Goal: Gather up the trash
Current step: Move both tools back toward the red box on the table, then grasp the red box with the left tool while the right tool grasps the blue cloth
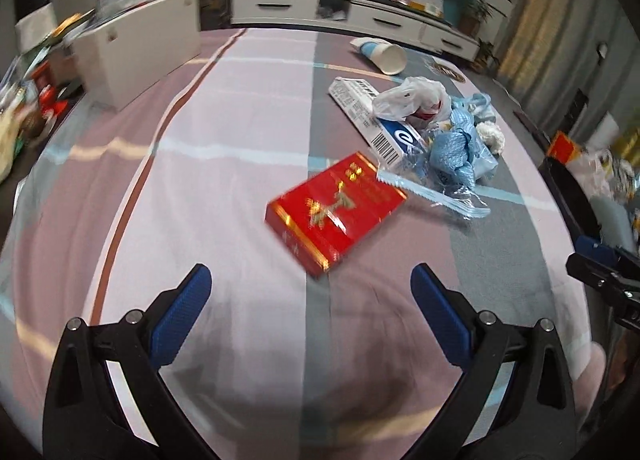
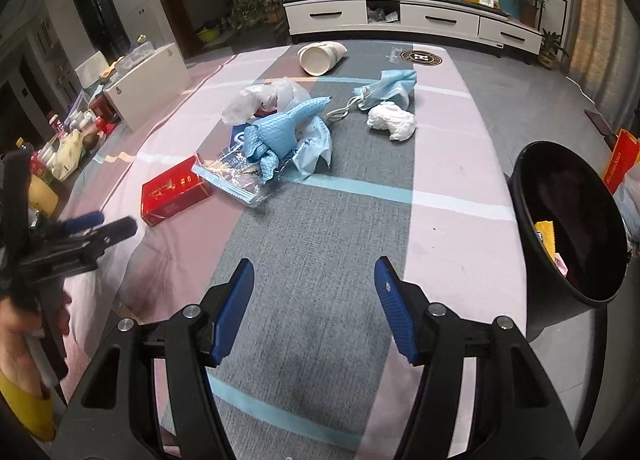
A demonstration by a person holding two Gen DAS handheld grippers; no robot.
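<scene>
Across a bed-like surface draped in a pink, grey and white striped cloth, the left wrist view shows the left gripper with its blue-padded jaws spread wide and nothing between them. Just ahead lies a red box with gold print. Beyond it, litter is heaped together: a white plastic bag, a blue-and-white carton, crumpled blue cloth and a clear wrapper. A paper cup lies on its side farther back. A white TV cabinet lines the far wall, and a white box stands on the left.

From the right wrist view, the right gripper also stands open and empty over the grey stripe. The same pile sits at mid-cloth, with a blue face mask and a white tissue wad lying apart on its right. A black bin stands at the right edge, scraps already inside. A hand holds the other gripper at far left.
</scene>
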